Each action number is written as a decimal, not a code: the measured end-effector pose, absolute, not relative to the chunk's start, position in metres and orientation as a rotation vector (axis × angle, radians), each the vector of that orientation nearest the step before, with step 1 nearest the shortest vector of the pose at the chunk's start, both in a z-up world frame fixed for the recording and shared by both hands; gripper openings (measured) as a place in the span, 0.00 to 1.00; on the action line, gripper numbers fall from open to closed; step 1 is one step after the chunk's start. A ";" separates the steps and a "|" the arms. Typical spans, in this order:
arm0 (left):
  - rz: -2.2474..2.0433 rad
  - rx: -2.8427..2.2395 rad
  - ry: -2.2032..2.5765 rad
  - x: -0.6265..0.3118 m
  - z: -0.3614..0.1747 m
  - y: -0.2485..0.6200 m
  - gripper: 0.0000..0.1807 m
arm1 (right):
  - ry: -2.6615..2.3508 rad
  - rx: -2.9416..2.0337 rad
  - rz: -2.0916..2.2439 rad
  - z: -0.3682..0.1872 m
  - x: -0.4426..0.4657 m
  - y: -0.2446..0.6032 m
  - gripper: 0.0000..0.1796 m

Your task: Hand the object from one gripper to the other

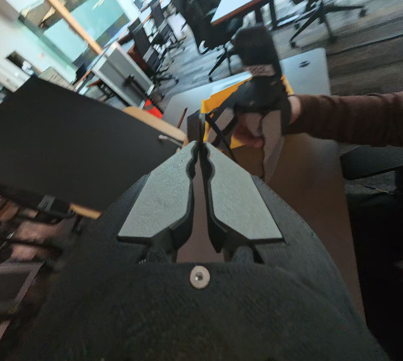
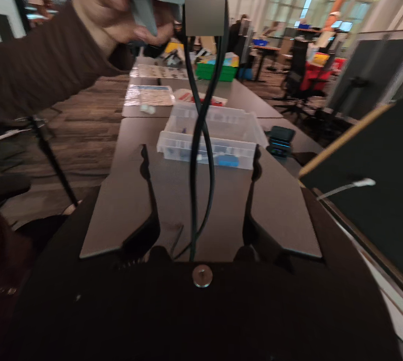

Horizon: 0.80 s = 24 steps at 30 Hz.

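My left gripper (image 1: 201, 145) is pinched tight on a thin black cable (image 1: 201, 130), which rises toward twelve o'clock. My right gripper (image 2: 200, 151) gapes wide, and the looped cable (image 2: 201, 132) hangs between its fingers, apparently untouched, above a clear plastic bin (image 2: 231, 149).

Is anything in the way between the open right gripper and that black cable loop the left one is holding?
Nothing visible. The black cable loop already hangs in the gap of the open right gripper, touching neither of its fingers. The left gripper is shut on the loop.
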<state>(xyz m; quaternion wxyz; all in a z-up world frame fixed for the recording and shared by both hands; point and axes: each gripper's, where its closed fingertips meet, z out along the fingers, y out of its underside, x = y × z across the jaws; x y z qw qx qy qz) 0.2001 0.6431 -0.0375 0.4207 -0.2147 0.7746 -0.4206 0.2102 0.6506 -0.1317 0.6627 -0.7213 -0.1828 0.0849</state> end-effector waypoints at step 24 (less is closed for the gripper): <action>-1.032 -1.713 1.827 0.068 -0.306 0.822 0.37 | -0.205 -2.136 -0.020 -0.247 0.296 0.696 0.00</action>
